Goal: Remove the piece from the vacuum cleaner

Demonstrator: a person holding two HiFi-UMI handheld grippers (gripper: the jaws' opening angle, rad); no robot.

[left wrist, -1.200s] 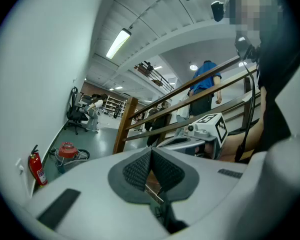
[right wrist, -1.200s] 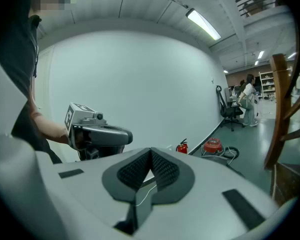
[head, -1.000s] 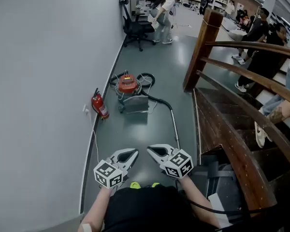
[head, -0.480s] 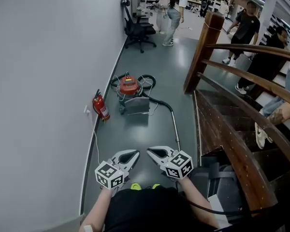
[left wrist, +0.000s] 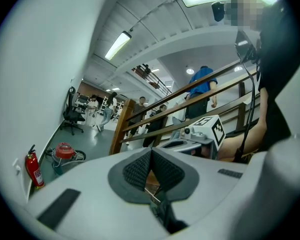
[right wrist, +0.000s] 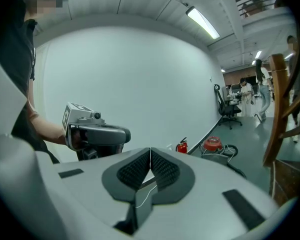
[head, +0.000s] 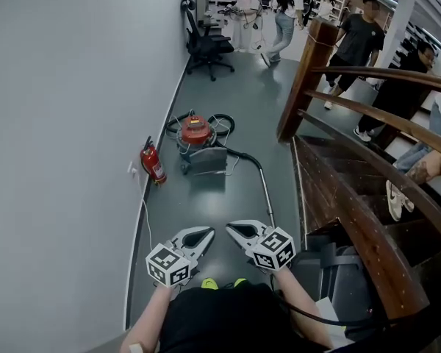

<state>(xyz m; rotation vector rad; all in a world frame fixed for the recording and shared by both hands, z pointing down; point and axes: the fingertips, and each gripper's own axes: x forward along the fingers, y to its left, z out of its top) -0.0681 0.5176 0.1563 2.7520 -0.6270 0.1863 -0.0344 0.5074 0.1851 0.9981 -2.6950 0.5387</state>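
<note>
The vacuum cleaner [head: 195,132], with a red top on a metal body, stands on the grey floor by the left wall, well ahead of me. Its dark hose and thin wand [head: 265,190] run back toward my right gripper. Both grippers are held side by side low in the head view, far short of the vacuum. My left gripper [head: 205,232] is shut with nothing in it, and so is my right gripper [head: 231,229]. The vacuum also shows small in the left gripper view [left wrist: 64,151] and in the right gripper view [right wrist: 212,144].
A red fire extinguisher [head: 153,163] stands against the wall left of the vacuum. A wooden stair railing [head: 353,197] and post [head: 306,79] close off the right side. A black office chair [head: 206,44] stands farther down the corridor, where several people walk.
The people at the far end of the corridor have walked on to the right. Both grippers and the vacuum stay where they were.
</note>
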